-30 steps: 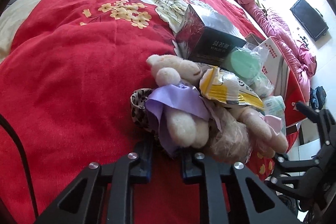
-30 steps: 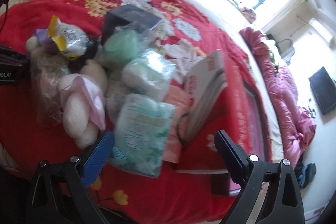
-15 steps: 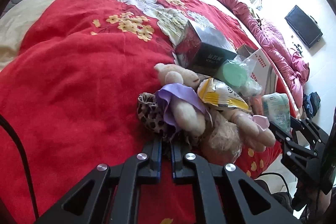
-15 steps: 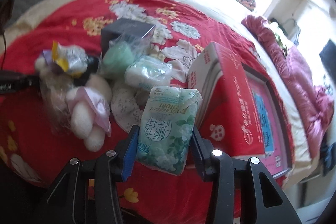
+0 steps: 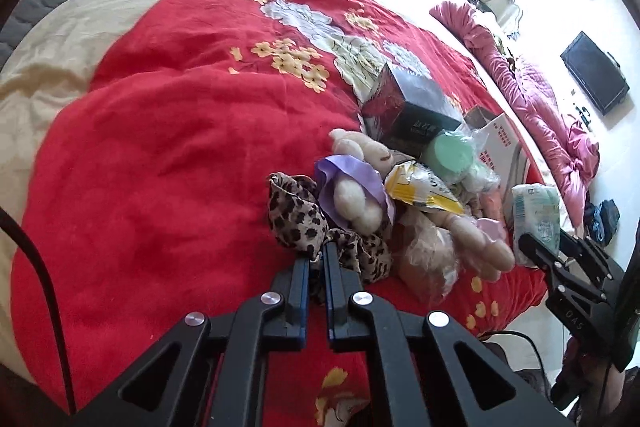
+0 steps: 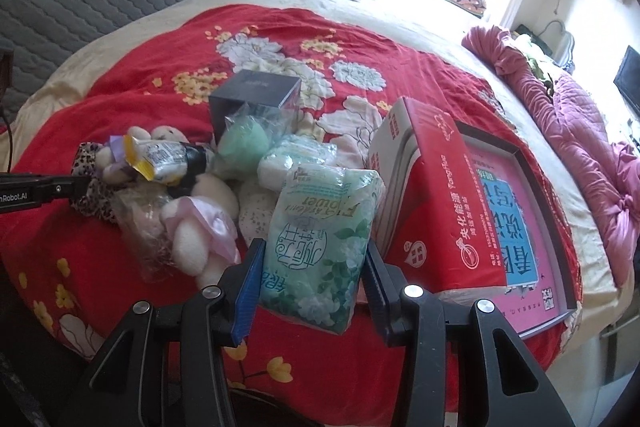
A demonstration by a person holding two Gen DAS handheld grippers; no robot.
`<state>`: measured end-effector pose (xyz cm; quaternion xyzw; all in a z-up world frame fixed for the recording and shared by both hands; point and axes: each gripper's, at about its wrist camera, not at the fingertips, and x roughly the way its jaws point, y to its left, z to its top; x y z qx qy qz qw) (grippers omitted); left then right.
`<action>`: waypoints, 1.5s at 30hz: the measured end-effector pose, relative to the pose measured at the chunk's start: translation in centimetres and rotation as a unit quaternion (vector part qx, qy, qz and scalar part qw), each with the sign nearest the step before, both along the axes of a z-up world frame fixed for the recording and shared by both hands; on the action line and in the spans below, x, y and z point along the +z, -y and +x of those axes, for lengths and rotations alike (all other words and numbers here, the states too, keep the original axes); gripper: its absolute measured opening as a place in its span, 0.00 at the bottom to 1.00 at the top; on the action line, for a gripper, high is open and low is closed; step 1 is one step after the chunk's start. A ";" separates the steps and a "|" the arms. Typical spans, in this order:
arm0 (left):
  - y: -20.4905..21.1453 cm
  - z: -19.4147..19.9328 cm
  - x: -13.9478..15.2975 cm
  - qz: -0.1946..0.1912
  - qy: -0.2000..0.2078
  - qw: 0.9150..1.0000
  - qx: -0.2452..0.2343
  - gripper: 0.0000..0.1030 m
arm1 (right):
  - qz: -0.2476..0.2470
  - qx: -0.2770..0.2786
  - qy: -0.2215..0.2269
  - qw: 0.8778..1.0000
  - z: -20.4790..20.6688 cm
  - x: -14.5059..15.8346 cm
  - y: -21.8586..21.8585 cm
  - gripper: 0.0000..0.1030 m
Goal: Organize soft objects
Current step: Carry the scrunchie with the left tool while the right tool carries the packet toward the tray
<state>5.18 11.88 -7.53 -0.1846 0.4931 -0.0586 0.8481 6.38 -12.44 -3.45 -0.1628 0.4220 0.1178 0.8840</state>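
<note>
L tongs are pinched together on a fold of the leopard-print cloth; the rest of the cloth bunches just ahead of the tips and to their right, lying on the red floral bedspread. In the R wrist view the same cloth shows at far left w/ the L tongs coming in from the picture edge.

R tongs are clamped on the green tissue pack, one pad on each long side, pack standing roughly upright btwn them and tilted a little. From the L wrist view the pack sits at far right, gripped at its lower end.

Btwn the two tongs lies the pile: plush toy w/ purple ribbon touching the cloth, a yellow-and-white snack bag on top of it, a second plush w/ pink ribbon partly in clear wrap, a green round item in a clear bag, a white soft pack just behind the tissue pack, and a dark box at the back.

Just R of the tissue pack a red carton leans on a shallow pink-lined box. A pink quilt lies bunched along the bed's far right edge.
</note>
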 end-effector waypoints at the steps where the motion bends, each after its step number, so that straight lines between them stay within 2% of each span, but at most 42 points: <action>1: 0.1 -0.3 0.4 0.007 0.006 1.000 0.002 0.06 | 0.001 0.001 0.004 1.000 -0.2 0.2 0.0 0.46; 8: 0.7 -1.9 3.9 0.035 0.042 0.998 0.010 0.06 | 0.018 0.000 0.011 1.000 -0.9 1.4 0.3 0.46; 18: 3.0 -3.2 6.7 0.052 0.073 0.996 -0.009 0.06 | 0.037 -0.002 0.028 0.999 -2.1 3.0 1.0 0.46; 27: 5.5 -2.9 8.9 0.049 0.088 0.995 -0.024 0.06 | 0.056 -0.009 0.045 0.997 -3.0 4.4 2.2 0.46; 36: 10.4 -1.8 11.3 0.072 0.113 0.989 -0.067 0.06 | 0.078 -0.024 0.061 0.995 -3.2 5.7 4.0 0.46; 42: 13.6 -1.0 12.2 0.062 0.123 0.986 -0.096 0.06 | 0.092 -0.039 0.076 0.992 -3.4 6.8 5.8 0.46; 45: 15.5 -0.6 12.6 0.070 0.127 0.983 -0.111 0.06 | 0.089 -0.045 0.084 0.991 -3.4 7.1 6.4 0.46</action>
